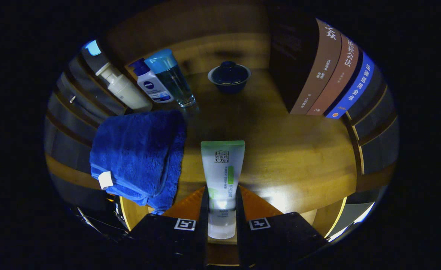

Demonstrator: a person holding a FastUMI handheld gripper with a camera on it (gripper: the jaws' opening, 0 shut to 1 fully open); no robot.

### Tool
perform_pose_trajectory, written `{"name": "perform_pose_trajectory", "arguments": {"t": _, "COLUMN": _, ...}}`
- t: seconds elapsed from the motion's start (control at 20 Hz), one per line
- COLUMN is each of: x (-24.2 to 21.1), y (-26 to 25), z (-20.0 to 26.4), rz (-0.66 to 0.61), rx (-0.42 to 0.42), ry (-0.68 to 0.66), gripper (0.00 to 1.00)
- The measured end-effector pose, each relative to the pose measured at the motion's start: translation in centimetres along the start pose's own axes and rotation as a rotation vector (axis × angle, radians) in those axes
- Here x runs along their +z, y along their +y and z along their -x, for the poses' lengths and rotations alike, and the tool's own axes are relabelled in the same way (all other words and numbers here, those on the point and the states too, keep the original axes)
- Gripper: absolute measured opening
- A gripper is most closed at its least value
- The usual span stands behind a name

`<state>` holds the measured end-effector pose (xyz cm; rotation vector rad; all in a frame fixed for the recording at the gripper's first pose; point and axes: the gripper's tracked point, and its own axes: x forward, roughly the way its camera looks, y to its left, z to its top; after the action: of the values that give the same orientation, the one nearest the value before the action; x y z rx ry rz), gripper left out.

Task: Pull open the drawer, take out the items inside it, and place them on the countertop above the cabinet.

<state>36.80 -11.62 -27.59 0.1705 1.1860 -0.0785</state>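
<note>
Tool: the tool [222,210] pinches the lower end of a tube [222,176], one finger pressing on each side; the tube's sealed flat end points away from the fingers.
Tube: held between the fingers over the near edge of the surface [299,161]. Whether it rests on the wood or hangs just above it I cannot tell.
Towel: a folded blue towel [139,155] lies at the left edge of the surface, just beside the tube, its near corner drooping over the edge.
Bottles: a pump bottle [121,88], a small white bottle [151,84] and a clear bottle [171,77] lean together at the far left corner, beyond the towel.
Bowl: a dark lidded bowl [229,77] sits at the far edge, well beyond the tube.
Books: a row of books [336,75] stands along the right side.
Stage: judged as the placing step for the tube; the drawer cannot be checked from here.
Risk, release: if the fingers spread while the tube is off the wood or too close to the near edge, it may roll or slide off.
Risk, towel: drifting left could push the tube onto the towel's hanging corner, so it settles askew or drags the cloth down.
Risk, grip: the tube looks soft and smooth, so a tight squeeze may buckle it or let it shoot forward.
</note>
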Motion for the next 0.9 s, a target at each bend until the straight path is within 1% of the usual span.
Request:
{"name": "perform_pose_trajectory", "arguments": {"t": 0.25, "x": 1.0, "y": -0.4, "z": -1.0, "rz": -0.001, "rx": 0.014, "ry": -0.002, "gripper": 0.36}}
{"name": "perform_pose_trajectory", "arguments": {"t": 0.3, "x": 1.2, "y": -0.5, "z": -1.0, "rz": 0.002, "rx": 0.014, "ry": -0.001, "gripper": 0.37}}
{"name": "perform_pose_trajectory", "arguments": {"t": 0.4, "x": 1.2, "y": -0.6, "z": -1.0, "rz": -0.004, "rx": 0.018, "ry": -0.006, "gripper": 0.43}}
{"name": "perform_pose_trajectory", "arguments": {"t": 0.5, "x": 1.7, "y": -0.8, "z": -0.6, "rz": -0.016, "rx": 0.021, "ry": -0.038, "gripper": 0.59}}
{"name": "perform_pose_trajectory", "arguments": {"t": 0.6, "x": 1.9, "y": -1.3, "z": 0.2, "rz": -0.023, "rx": 0.008, "ry": -0.066, "gripper": 0.8}}
{"name": "perform_pose_trajectory", "arguments": {"t": 0.7, "x": 1.5, "y": -1.3, "z": 1.2, "rz": -0.027, "rx": 0.012, "ry": -0.077, "gripper": 1.0}}
{"name": "perform_pose_trajectory", "arguments": {"t": 0.8, "x": 1.0, "y": -1.7, "z": 1.9, "rz": -0.025, "rx": 0.008, "ry": -0.1, "gripper": 1.0}}
{"name": "perform_pose_trajectory", "arguments": {"t": 0.9, "x": 0.6, "y": -1.5, "z": 3.2, "rz": -0.001, "rx": 0.01, "ry": -0.154, "gripper": 1.0}}
